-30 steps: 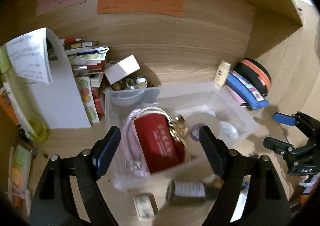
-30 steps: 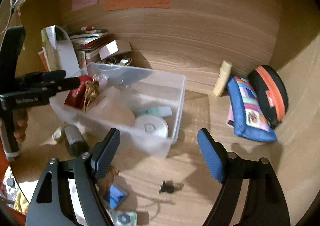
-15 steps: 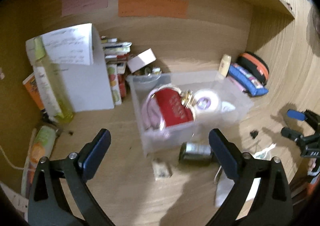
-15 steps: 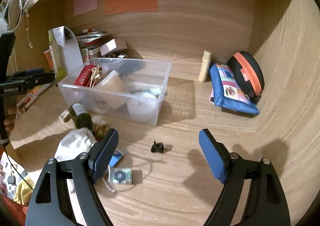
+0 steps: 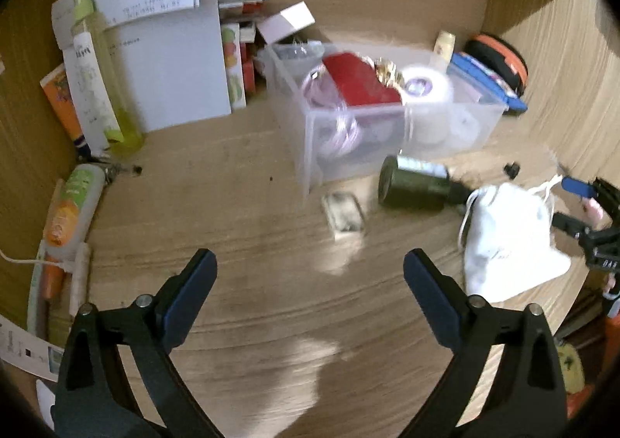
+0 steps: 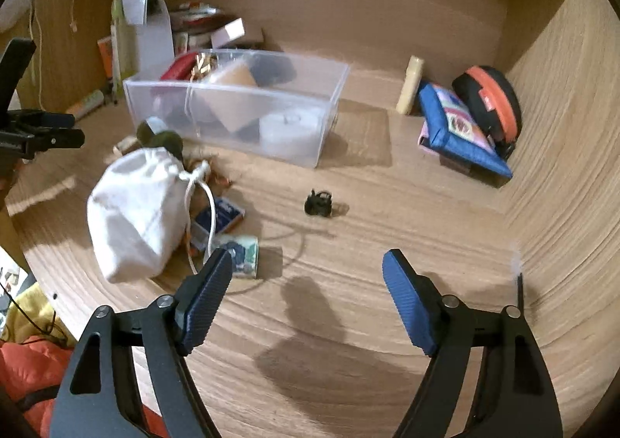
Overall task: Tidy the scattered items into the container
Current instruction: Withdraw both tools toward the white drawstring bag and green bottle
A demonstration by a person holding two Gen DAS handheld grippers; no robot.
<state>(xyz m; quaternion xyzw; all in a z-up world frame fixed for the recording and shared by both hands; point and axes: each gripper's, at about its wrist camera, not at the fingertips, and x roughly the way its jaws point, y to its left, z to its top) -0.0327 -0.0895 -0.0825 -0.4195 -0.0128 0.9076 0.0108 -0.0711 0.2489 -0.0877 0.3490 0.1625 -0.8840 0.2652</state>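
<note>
Both my claws, left and right, hang spread and empty above the table, so I'd take the white bag just left of my right claw, pinching its neck (soft cloth slips), and carry it forward into the bin.

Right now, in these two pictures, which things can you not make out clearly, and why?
- White bag: its contents are hidden by the cloth, in both views.
- Small black thing on the desk: too small to identify, right view.
- Clear box: motion blur smears what lies inside, left view.
- Flat packet before the box: label blurred, left view.
- Dark bottle: mostly hidden behind the bag, right view.
</note>
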